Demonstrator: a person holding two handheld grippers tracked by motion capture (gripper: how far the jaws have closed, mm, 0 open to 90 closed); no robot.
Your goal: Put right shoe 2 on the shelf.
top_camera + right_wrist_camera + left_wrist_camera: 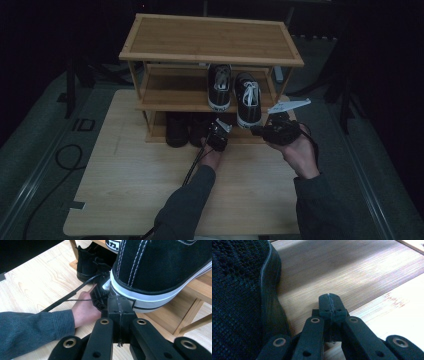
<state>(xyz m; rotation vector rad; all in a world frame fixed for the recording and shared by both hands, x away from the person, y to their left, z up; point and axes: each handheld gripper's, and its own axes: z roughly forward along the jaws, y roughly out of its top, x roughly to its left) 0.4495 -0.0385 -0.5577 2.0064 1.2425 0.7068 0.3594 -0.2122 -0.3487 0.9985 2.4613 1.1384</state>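
Both my claws are closed, empty: left claw [330, 305] beside the boot [239, 297], right claw [120, 306] against the sneaker [160, 267] heel on the rack [165, 95]; light, soft canvas, so I'd pinch its heel collar

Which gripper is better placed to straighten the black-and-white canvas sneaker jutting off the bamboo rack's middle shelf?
Right, probably. The right gripper, jaws shut, sits at the heel of the overhanging black-and-white canvas sneaker. The left gripper, also shut, is down at the bottom shelf beside a black mesh shoe.

Black shoes on pale wood

The black canvas sneaker [160, 265] had white stitching and a white rubber sole; the light bamboo rack [210, 37] was tan.
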